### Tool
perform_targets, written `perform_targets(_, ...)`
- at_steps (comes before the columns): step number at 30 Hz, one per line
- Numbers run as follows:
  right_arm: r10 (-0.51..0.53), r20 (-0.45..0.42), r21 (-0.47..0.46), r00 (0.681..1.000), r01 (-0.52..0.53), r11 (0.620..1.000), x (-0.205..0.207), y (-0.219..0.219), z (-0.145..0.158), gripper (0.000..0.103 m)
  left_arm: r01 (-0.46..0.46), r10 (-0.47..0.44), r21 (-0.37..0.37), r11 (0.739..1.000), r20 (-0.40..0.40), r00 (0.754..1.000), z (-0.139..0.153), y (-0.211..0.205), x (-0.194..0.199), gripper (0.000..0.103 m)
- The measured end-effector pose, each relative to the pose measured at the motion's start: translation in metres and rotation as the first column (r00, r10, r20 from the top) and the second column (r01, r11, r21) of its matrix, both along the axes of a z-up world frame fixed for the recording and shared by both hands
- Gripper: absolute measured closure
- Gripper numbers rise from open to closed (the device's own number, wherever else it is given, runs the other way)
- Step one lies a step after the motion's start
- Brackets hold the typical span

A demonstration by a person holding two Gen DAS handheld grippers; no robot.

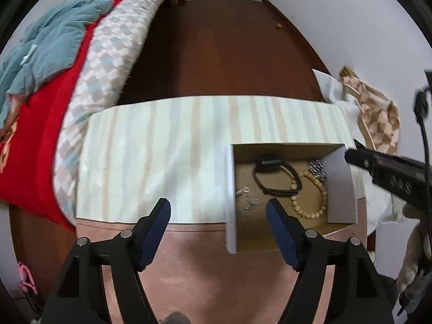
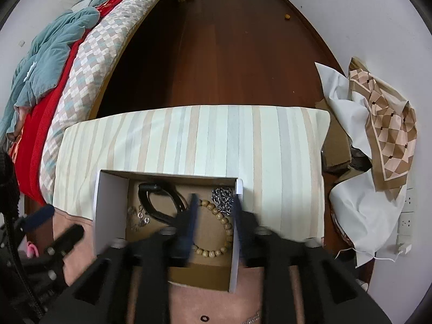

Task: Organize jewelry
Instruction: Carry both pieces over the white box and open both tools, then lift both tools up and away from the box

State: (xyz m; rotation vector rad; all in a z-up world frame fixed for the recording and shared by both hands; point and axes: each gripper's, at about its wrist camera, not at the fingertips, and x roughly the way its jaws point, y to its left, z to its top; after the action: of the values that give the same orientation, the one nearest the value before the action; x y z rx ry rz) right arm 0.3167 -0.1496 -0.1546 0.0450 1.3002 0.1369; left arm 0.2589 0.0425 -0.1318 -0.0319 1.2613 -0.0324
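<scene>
Jewelry all inside the open cardboard box [image 2: 110,210] at the 5 o'clock corner of the striped table [image 1: 162,148]: a wooden bead bracelet [image 2: 228,226], a silver chain [image 2: 222,199] at its 12 o'clock, a black band [image 2: 149,187] toward 10 o'clock, and small silver pieces [image 2: 140,216] loose on the box floor at 9 o'clock.

Left claw [image 1: 218,216] spread wide and empty, hovering at the box's 7 o'clock edge. Right claw [image 2: 214,216] parted more narrowly, gripping nothing, poised over the bead bracelet close to the 3 o'clock wall.

Possible trouble:
- Snagging the chain along with the beads, given how the two touch or overlap.
- Catching the outer finger on the 3 o'clock wall and shoving or tipping the light box.
- Scattering the tiny silver pieces with any jolt to the cardboard.
- Dragging the black band, apparently lying across the bracelet's 9 o'clock side.

Hard to make out:
- Right claw smeared by motion blur, so unclear whether the outer finger sits inside or outside the wall.
- Near arc of the bracelet hidden behind the claw body.
- Small silver pieces too fine to name as rings or earrings.
- Box's near end partly cut off by both claws.
</scene>
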Motion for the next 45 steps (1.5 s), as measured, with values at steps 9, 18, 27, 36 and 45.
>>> perform_targets(9,-0.007,0.046,-0.110,0.999,0.012,0.994,-0.038,0.001,0.012,0.008,-0.059,0.050,0.101,0.993,0.093,0.994,0.013,0.009,-0.016,0.003)
perform_targets(18,-0.016,0.067,-0.146,0.998,0.026,0.989,-0.080,0.007,0.011,0.001,-0.069,0.056,0.120,0.990,0.113,0.992,0.014,0.005,-0.031,0.002)
perform_targets(27,-0.032,0.116,-0.133,0.993,0.048,0.990,-0.103,0.005,0.035,0.001,-0.082,0.058,0.140,0.987,0.165,0.985,0.034,0.000,-0.053,0.002)
perform_targets(36,-0.034,0.217,-0.144,0.976,0.066,0.987,-0.137,0.003,0.081,0.001,-0.118,0.079,0.147,0.982,0.249,0.965,0.067,-0.002,-0.087,0.003)
perform_targets(45,-0.025,0.320,-0.144,0.947,0.075,0.987,-0.182,0.004,0.127,0.001,-0.106,0.054,0.139,0.985,0.332,0.942,0.105,-0.007,-0.127,0.002)
